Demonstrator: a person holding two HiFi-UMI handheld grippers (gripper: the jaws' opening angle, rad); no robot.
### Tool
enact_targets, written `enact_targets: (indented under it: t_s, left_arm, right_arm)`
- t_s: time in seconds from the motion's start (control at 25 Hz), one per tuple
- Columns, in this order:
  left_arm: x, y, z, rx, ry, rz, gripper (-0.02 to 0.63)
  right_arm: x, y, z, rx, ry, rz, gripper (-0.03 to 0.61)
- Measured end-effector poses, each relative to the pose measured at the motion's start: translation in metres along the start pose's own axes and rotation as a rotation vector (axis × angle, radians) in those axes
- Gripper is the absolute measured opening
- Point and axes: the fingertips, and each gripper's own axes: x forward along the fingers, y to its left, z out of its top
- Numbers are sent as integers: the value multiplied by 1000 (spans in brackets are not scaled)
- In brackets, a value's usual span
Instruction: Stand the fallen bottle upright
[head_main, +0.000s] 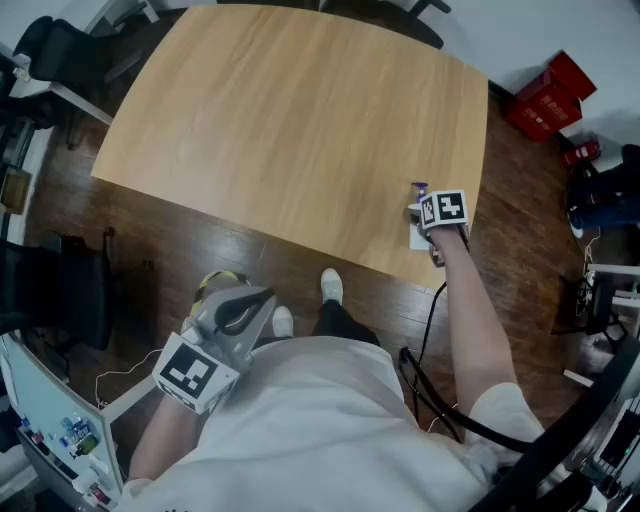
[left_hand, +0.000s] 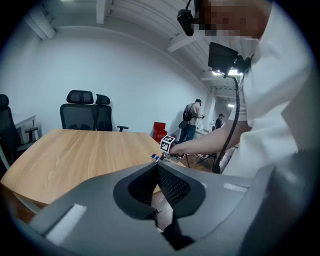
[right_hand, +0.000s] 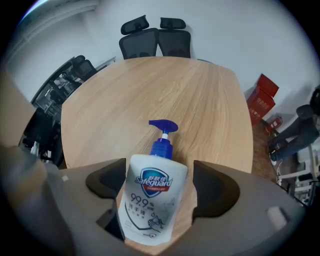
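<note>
Where it lay on the table (head_main: 300, 120), close to the near right corner, the bottle (right_hand: 150, 200) showed its label face up and its pump pointing toward the table's middle.

Item 1, bottle: white body, blue collar and blue pump head. Label: blue shield reading "Safeguard"; below it "99.9%"; smaller print and a line drawing of hands beneath, not legible. In the head view the bottle (head_main: 417, 237) was partly covered by the right gripper's marker cube.

Item 2, right gripper (right_hand: 157, 187): jaws spread wide, 1 on either side of the bottle's body. The left jaw sat against or just beside the bottle; bare table wood showed between the bottle and the right jaw. No grip applied. In the head view the right gripper (head_main: 428, 222) hung over the table's near right edge.

Item 3, left gripper (left_hand: 156, 167): jaws clenched together at the tips, nothing between them. In the head view the left gripper (head_main: 262, 298) was held off the table, on its near side, by the person's body.

Item 4, 2 black office chairs (right_hand: 157, 35): at the table's far side.
</note>
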Motion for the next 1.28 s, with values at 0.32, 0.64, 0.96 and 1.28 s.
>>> enact_targets:
  t_s: [0.32,0.64,0.96,1.28]
  left_arm:
    - [40,-1,18,8,-10,-13,0]
    - [61,0,26,25,-2,-16,0]
    - [68,2,33,29,27,9,0]
    - [79,-2,40,36,40,9,0]
  right_arm:
    - [2,2,3,-53,22,-19,394]
    - [-63,-5,79,-87,-472,7,391]
    - [-77,1,85,-159,-845,-91,390]
    - [-85,25,52,-264,-887,-137,393]
